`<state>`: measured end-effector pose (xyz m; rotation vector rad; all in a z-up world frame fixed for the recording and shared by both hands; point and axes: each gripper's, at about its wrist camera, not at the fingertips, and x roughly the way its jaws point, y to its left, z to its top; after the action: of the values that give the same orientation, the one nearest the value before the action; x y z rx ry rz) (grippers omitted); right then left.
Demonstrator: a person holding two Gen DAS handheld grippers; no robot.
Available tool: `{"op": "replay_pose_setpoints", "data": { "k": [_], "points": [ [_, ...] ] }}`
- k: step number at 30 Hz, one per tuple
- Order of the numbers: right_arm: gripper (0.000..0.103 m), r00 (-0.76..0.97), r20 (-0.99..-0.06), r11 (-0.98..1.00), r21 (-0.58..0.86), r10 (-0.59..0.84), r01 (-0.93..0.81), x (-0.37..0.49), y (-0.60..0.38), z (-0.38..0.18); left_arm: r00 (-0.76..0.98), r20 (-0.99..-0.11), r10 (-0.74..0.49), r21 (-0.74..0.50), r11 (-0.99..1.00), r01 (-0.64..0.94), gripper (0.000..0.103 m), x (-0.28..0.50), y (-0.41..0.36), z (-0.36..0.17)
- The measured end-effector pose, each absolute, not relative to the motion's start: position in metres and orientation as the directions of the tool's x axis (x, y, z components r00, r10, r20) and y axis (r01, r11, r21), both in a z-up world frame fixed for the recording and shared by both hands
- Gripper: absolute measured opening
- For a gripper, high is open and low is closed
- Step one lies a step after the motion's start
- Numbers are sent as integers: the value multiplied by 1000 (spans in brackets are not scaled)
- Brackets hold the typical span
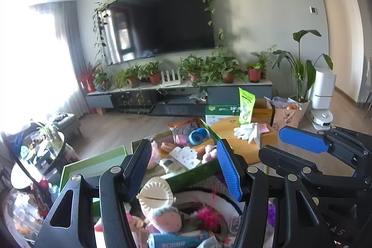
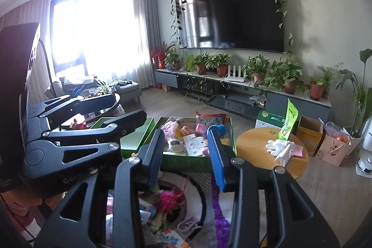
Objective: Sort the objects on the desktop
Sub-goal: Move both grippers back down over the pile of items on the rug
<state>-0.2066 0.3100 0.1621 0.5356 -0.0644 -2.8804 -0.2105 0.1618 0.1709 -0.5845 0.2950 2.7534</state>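
While both claws hang in the air above the clutter, neither one holds anything. The left gripper (image 1: 183,169) has its jaws spread, and between them only the things lying below show through: a round white dumpling press (image 1: 155,194), a plush doll (image 1: 167,218) and a blue tube (image 1: 176,239). None of these touches the blue pads. The right gripper (image 2: 187,156) is also spread and empty, with a somewhat narrower gap; a pink feather toy (image 2: 168,199) lies under it on a patterned mat (image 2: 216,206).

Just beyond both claws stands a green box (image 1: 193,174) that is already filled with small things: a blue roll (image 1: 197,136), a white card with holes (image 1: 184,156), pink soft toys. Beside it, to the left, a second green box (image 1: 93,166) looks nearly bare. I judge the sorting is partly done, because many objects are still loose on the mat near the claws.

Farther to the right, a round wooden table (image 2: 255,145) carries white gloves (image 2: 277,145) and a green pouch (image 2: 288,124), well apart from both claws.
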Motion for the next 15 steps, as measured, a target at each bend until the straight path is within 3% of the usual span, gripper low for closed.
{"op": "replay_pose_setpoints", "data": {
  "k": [15],
  "points": [
    [45,-877,-394,-961,80,-275,265,-168,282,141,-856,-451,254,83,-943,-323,59,-166,127,142]
  ]
}}
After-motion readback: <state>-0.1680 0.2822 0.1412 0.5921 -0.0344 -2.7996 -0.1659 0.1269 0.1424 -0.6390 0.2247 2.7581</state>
